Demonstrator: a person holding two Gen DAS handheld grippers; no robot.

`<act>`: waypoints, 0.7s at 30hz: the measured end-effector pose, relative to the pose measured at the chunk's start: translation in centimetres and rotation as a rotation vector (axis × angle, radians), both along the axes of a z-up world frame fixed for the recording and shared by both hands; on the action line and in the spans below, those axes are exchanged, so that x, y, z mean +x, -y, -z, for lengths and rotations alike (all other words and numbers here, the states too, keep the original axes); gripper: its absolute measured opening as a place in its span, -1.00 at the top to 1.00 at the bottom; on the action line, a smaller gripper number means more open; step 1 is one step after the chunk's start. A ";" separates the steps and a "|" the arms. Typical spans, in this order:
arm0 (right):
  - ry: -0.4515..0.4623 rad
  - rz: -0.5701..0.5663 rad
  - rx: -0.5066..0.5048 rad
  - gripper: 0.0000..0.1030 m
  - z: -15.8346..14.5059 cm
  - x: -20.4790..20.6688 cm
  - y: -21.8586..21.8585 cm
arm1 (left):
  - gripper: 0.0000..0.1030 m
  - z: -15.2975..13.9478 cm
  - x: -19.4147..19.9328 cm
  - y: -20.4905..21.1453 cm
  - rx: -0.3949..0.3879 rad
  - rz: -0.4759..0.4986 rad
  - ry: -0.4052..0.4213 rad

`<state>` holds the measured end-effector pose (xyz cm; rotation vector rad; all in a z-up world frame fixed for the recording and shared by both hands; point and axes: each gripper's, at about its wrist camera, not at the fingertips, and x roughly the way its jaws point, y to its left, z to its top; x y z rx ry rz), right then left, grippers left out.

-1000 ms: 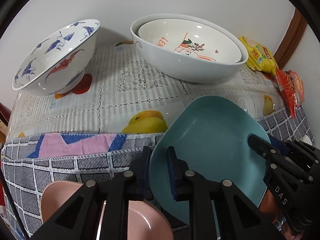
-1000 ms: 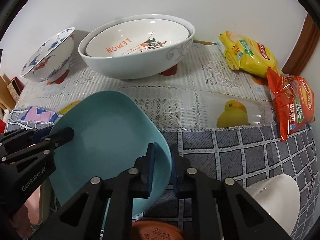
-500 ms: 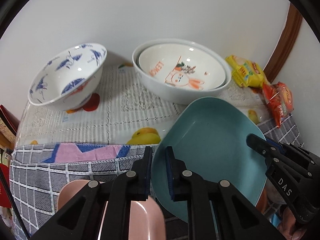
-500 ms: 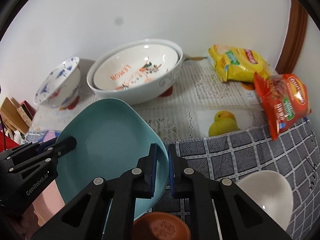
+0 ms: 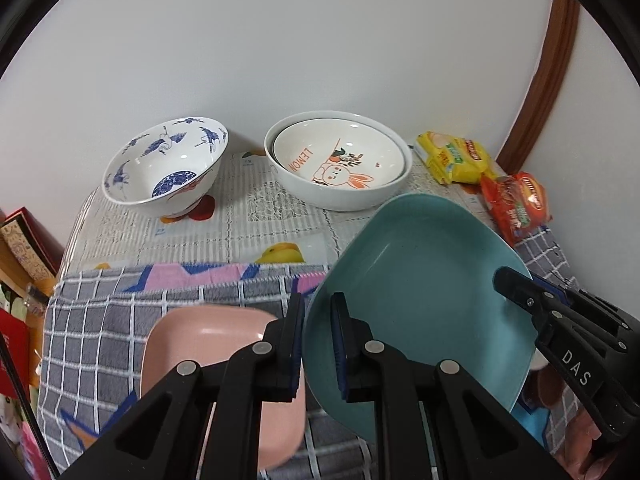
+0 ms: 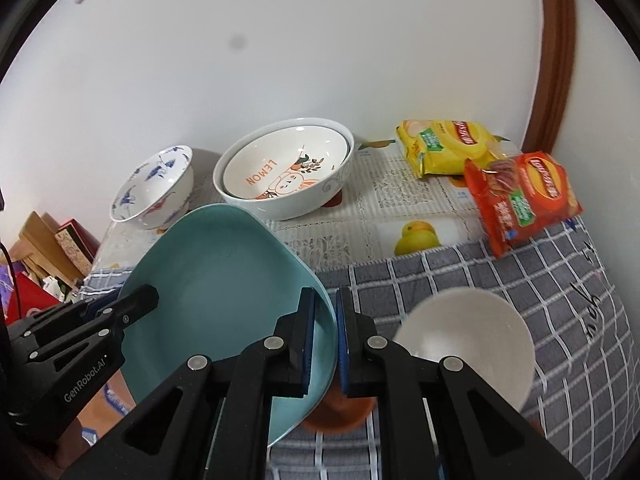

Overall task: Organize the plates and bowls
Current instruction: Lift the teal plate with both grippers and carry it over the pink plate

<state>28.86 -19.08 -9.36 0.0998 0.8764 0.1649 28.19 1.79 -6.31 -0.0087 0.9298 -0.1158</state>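
Left wrist: left gripper (image 5: pixel 316 316) is clamping the teal plate's (image 5: pixel 420 280) left rim, plate tilted above the pink plate (image 5: pixel 200 344) on the checked cloth (image 5: pixel 100 320).
Right wrist: right gripper (image 6: pixel 325 312) is pinching the same plate's (image 6: pixel 224 280) right rim; a cream bowl (image 6: pixel 468 328) is sitting just beside it.

Your left claw (image 5: pixel 316 344) and right claw (image 6: pixel 325 340) each clamp an opposite edge of the plate (image 5: pixel 420 288), which hangs tilted above the bench (image 5: pixel 248 216); behind it two nested bowls (image 5: pixel 340 160) sit by the wall, another bowl (image 5: pixel 168 168) to their left, two snack bags (image 6: pixel 492 176) to their right; a square dish (image 5: pixel 208 344) lies left of the plate, a small bowl (image 6: pixel 468 332) right.
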 end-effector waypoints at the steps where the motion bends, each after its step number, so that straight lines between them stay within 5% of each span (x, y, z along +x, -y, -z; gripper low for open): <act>1: 0.005 0.001 -0.004 0.79 -0.3 -0.6 0.1 | 0.74 -0.3 -0.6 0.1 0.001 0.002 0.005; 21: 0.066 0.027 0.022 0.79 -3.8 -8.6 1.0 | 0.74 -4.0 -7.9 0.6 0.007 0.010 0.068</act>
